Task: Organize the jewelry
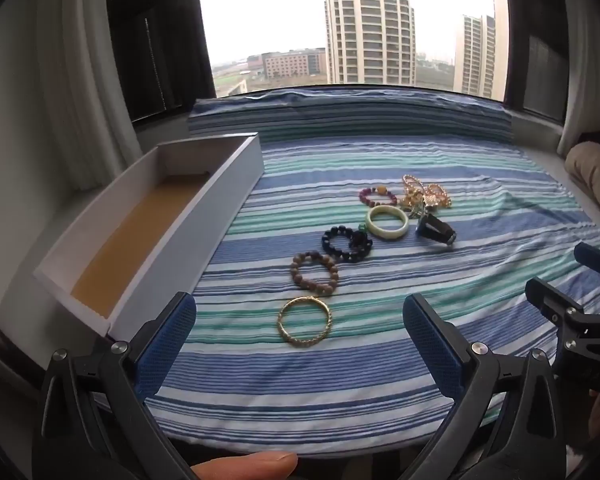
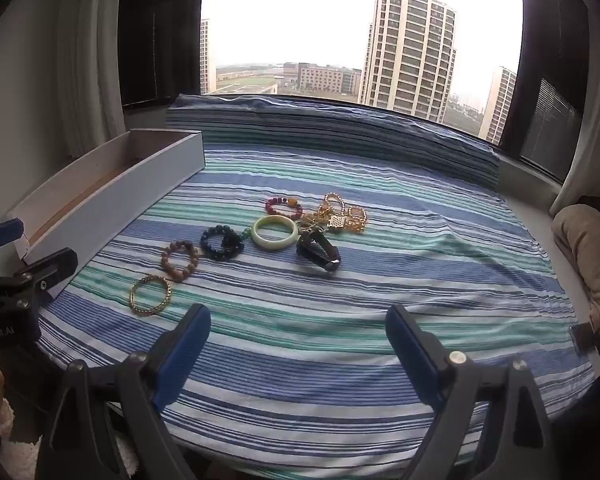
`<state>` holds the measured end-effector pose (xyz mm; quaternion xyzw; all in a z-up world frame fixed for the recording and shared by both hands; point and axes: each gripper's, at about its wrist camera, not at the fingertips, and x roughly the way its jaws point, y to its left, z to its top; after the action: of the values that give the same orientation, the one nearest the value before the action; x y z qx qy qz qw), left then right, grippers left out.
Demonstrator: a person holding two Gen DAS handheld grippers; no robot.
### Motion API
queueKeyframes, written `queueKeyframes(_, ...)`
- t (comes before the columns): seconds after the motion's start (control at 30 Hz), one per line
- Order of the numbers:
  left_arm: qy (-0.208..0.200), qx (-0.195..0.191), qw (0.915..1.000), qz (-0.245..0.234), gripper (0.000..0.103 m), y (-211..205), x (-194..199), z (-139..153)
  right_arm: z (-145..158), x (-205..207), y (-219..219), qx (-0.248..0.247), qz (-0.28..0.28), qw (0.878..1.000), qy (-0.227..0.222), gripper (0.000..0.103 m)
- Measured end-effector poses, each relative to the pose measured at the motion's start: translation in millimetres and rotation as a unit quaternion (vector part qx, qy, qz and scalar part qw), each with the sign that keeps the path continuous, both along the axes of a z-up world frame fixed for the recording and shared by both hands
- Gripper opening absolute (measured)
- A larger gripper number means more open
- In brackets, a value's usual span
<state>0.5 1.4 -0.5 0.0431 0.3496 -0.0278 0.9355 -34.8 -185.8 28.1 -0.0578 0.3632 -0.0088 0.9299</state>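
The jewelry lay on the striped cloth (image 1: pixel 340 380), with the empty box (image 1: pixel 236 168) at ten o'clock. Both hand-held grippers, left (image 1: pixel 300 340) and right (image 2: pixel 298 344), were spread wide and held nothing. The gold bangle (image 1: pixel 304 322) lay nearest; it looked stiff, light, maybe slippery. Pinching its rim seemed best.

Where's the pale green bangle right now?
The pale green bangle lies on the striped cloth mid-scene in both views, between the dark bead bracelet and the gold chains.
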Motion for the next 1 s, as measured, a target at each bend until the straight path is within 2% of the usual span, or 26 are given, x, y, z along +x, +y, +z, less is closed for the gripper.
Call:
queueKeyframes(0.07,0.003,-0.006,1.0000,-0.004,0.103,1.5,0.5,-0.4,0.1,0.5,0.5,-0.003,-0.001,1.000,0.000,0.091)
queueKeyframes(0.1,-0.006,0.003,1.0000,-0.001,0.103,2.2,-3.4,1.0,0.2,0.8,1.0,-0.003,-0.001,1.000,0.001,0.091)
queueKeyframes(0.2,0.003,-0.007,0.9999,-0.008,0.103,5.7,-4.8,-0.2,0.9,2.0,3.8,-0.004,-0.002,1.000,0.000,0.091)
queueKeyframes(0.27,0.015,0.003,0.9998,-0.009,0.103,-1.8,0.8,0.0,1.4,3.0,7.3,-0.005,0.000,1.000,0.000,0.091)
queueKeyframes(0.5,0.023,0.000,0.9996,-0.018,0.103,-4.1,2.1,-2.5,-1.3,-1.4,-2.4,0.012,-0.004,1.000,0.001,0.091)
queueKeyframes(0.73,0.017,-0.012,0.9991,-0.036,0.103,-8.3,3.2,-0.4,1.6,-1.6,-4.6,0.012,-0.005,1.000,0.002,0.091)
queueKeyframes(1.0,-0.008,0.006,0.9989,-0.046,0.103,-16.8,-3.1,7.5,2.9,-1.4,-10.7,0.014,-0.017,1.000,-0.001,0.091)
